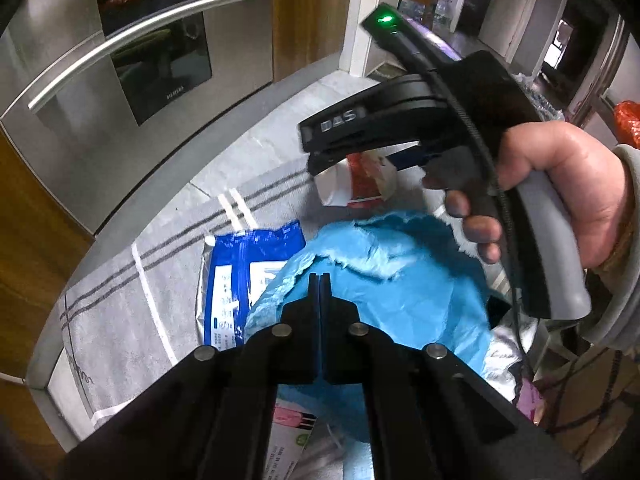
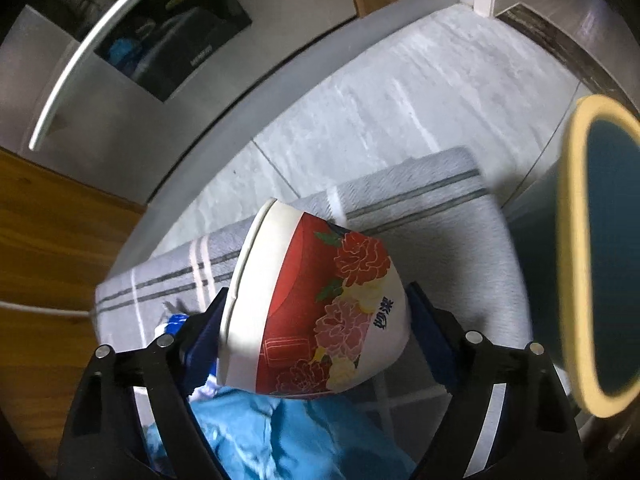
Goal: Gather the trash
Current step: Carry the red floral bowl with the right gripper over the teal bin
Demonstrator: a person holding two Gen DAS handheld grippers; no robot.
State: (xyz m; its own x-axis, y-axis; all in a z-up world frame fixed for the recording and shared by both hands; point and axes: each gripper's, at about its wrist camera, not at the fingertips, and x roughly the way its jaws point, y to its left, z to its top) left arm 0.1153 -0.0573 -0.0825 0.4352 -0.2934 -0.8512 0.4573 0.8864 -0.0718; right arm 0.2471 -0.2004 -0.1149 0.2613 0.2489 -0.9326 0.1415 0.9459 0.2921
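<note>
My right gripper (image 2: pixel 316 312) is shut on a red and white paper bowl with a flower print (image 2: pixel 316 308), held on its side above the grey striped mat (image 2: pixel 432 216). The same bowl (image 1: pixel 360 180) shows in the left wrist view, held in the right gripper (image 1: pixel 352 164). My left gripper (image 1: pixel 320 280) is shut, its pads pressed together over a blue plastic bag (image 1: pixel 392 272); I cannot tell if it pinches the bag. A blue and white wrapper (image 1: pixel 236 276) lies on the mat left of the bag. A dark bin with a yellow rim (image 2: pixel 596 256) stands at the right.
A steel oven front with a long handle (image 1: pixel 132 48) stands behind the mat. Wood cabinet panels (image 2: pixel 48 248) lie to the left. Silver foil packaging (image 1: pixel 508 356) and a pink-printed pack (image 1: pixel 292 424) lie by the bag. A doorway (image 1: pixel 432 0) opens at the back.
</note>
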